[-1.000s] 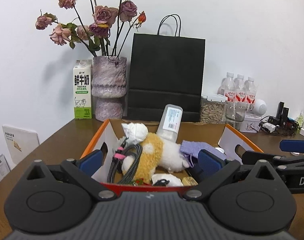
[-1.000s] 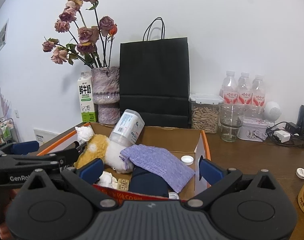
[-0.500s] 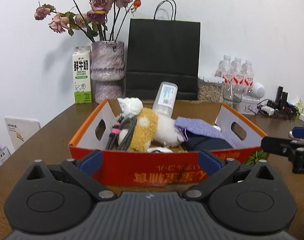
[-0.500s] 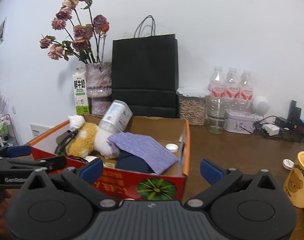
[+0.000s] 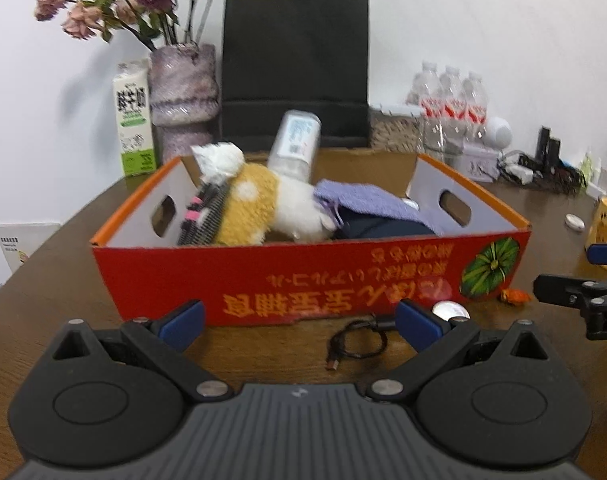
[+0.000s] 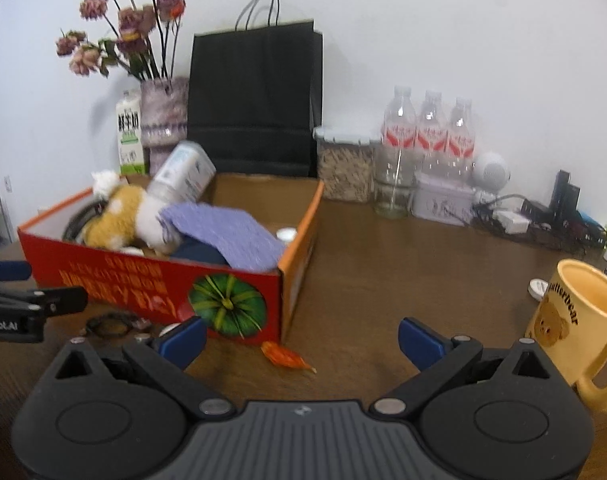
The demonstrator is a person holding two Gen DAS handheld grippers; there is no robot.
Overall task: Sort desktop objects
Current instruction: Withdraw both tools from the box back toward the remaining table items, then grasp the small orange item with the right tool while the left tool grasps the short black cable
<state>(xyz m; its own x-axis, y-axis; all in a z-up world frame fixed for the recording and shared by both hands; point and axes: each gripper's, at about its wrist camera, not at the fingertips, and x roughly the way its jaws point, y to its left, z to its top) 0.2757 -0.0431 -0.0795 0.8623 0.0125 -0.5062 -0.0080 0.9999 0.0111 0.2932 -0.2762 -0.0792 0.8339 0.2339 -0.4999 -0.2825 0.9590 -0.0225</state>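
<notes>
Red cardboard box (image 5: 303, 276), long side toward the cameras, now sits farther away on the tabletop (image 6: 383, 280), its printed front fully visible. Left gripper (image 5: 299, 322) is open and empty before it; right gripper (image 6: 301, 336) is open beside its corner.

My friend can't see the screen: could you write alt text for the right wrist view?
An open red cardboard box on a brown table holds a plush toy, a tilted white bottle and a purple cloth. The open right tool frames the foreground, with a yellow bear mug at right.
</notes>
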